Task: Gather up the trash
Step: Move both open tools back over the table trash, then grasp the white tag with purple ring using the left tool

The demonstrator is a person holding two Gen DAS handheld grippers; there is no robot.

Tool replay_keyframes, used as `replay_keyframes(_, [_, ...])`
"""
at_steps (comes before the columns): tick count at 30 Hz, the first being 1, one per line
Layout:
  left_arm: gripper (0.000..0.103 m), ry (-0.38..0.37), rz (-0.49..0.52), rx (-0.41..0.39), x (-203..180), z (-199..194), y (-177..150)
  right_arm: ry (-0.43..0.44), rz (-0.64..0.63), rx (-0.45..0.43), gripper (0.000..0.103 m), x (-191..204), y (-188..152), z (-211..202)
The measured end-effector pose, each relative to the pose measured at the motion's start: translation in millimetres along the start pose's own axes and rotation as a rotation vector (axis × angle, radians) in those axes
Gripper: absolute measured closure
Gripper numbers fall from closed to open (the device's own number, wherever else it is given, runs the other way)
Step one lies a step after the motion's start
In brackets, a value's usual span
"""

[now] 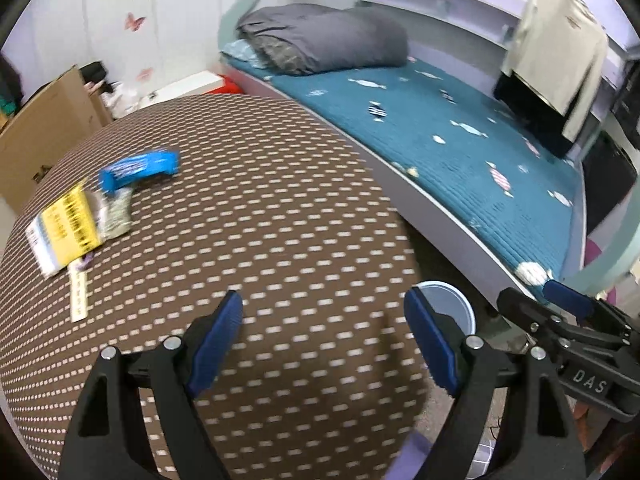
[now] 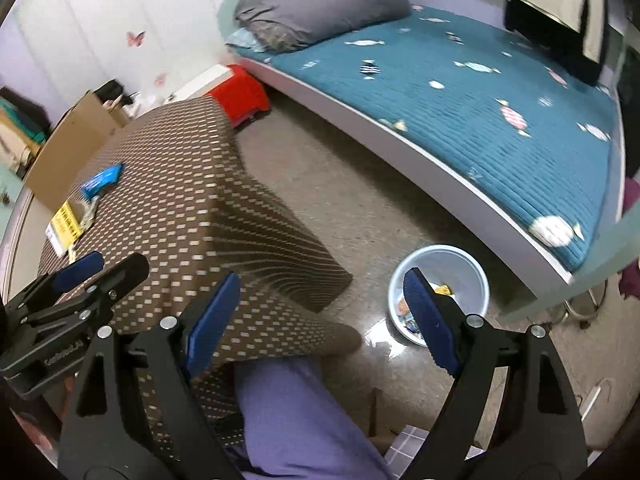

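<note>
**Inspector:** Count, largest first.

**Operator:** I see one table under a dotted brown cloth [image 1: 260, 208], one pale blue bin [image 2: 440, 292] on the floor holding some scraps, and four wrappers: yellow packet [image 1: 66, 228], blue wrapper [image 1: 140, 168], grey-green sachet [image 1: 118, 216], pale strip [image 1: 79, 300].

**Inspector:** Claws?

**Operator:** My left gripper [image 1: 324, 344] and right gripper [image 2: 320, 320] both gape wide, holding nothing. The wrappers lie well ahead-left of the left one.

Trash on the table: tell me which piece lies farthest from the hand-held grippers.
The blue wrapper. It lies beyond the yellow packet and the pale strip, farthest up the brown dotted tablecloth.
</note>
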State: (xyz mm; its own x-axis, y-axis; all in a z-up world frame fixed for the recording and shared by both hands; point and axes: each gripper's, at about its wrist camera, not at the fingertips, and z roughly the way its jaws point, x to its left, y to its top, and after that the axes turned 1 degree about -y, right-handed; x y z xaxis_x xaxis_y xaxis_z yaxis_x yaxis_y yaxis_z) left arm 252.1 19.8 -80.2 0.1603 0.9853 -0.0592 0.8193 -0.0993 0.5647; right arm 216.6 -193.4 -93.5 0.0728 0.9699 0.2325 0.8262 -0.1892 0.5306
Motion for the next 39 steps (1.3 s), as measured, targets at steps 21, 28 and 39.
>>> replay_keyframes(21, [0.022,0.14,-0.225,0.001,162.3,-16.0,-10.3,0.104,-0.255,0.027,0.02,145.6,16.5,35.9])
replay_keyframes(28, [0.039,0.188,-0.134,-0.017,180.2,-5.5,-0.4,0.131,-0.305,0.046,0.02,177.0,21.1,49.1])
replay_keyframes(39, [0.08,0.184,-0.082,-0.014,191.7,17.1,16.9,0.139,-0.351,0.038,0.02,199.5,33.4,58.0])
